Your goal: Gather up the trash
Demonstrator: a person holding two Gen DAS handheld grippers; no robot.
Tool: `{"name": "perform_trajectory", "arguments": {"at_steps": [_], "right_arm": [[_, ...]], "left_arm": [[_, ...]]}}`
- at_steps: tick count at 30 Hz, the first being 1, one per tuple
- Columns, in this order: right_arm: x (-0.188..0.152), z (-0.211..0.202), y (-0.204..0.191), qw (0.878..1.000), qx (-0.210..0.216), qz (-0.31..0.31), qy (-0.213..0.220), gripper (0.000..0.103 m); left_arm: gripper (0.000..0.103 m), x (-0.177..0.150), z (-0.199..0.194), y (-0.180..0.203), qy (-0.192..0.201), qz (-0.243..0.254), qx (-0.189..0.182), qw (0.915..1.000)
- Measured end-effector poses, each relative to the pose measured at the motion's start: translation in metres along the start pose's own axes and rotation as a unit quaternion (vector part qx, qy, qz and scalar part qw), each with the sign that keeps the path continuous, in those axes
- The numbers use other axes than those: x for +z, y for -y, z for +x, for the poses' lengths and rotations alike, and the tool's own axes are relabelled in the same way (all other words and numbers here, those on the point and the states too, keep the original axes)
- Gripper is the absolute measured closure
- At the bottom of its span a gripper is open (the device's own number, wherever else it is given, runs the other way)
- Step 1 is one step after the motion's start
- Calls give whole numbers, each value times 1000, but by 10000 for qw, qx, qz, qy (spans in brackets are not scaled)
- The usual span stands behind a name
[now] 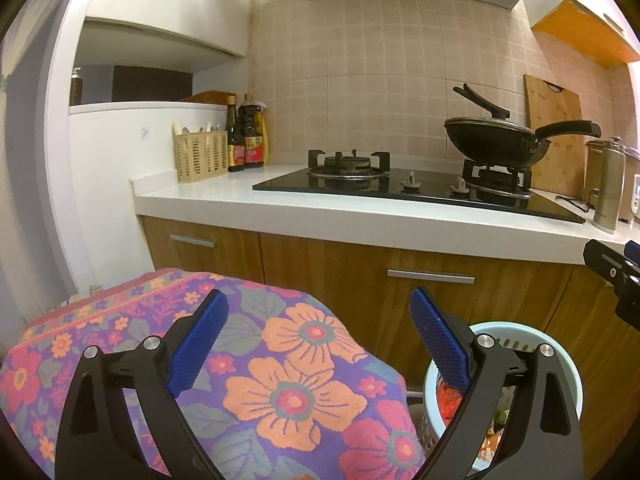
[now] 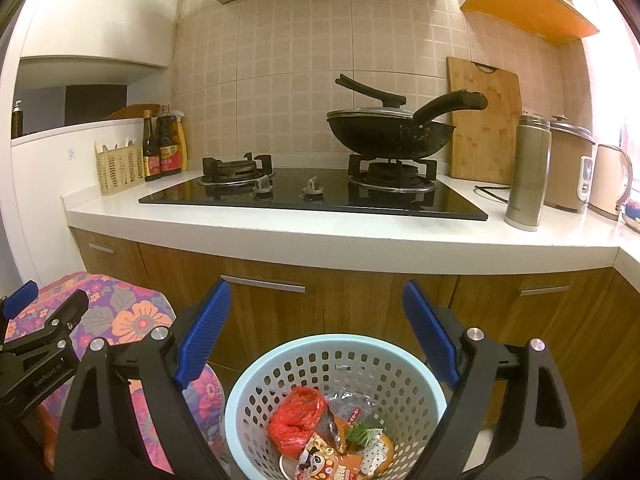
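A pale blue perforated waste basket stands on the floor before the kitchen cabinets. It holds a crumpled red plastic bag, snack wrappers and other scraps. My right gripper hovers above the basket's near side, open, with nothing between its blue pads. My left gripper is open and bare over a floral cloth, with the basket low at its right. The left gripper's finger shows at the left edge of the right wrist view.
A white counter carries a black gas hob, a lidded wok, a steel flask, sauce bottles and a cutlery basket. Wooden cabinet doors stand behind the waste basket. The floral cloth covers something beside it.
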State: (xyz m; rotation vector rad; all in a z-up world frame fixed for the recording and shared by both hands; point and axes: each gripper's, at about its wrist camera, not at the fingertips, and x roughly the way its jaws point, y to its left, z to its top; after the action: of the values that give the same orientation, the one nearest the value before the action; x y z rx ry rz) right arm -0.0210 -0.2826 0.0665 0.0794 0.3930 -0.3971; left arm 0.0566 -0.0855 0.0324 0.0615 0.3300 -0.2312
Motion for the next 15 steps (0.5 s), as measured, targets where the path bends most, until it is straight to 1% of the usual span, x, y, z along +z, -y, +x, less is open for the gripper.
{"name": "perform_trajectory", "arguments": {"at_steps": [1,7,15], "right_arm": [[0,0,0,10000,-4,-4,5,20],[0,1,0,10000,18,0,-1,20],[-2,3,2,10000,39,37,-59,20]], "left_arm": [[9,0,0,0,-4,3,12,10000],[7,1,-1,-1,35,40,69,10000],[7,1,-1,0,37,41,70,10000]]}}
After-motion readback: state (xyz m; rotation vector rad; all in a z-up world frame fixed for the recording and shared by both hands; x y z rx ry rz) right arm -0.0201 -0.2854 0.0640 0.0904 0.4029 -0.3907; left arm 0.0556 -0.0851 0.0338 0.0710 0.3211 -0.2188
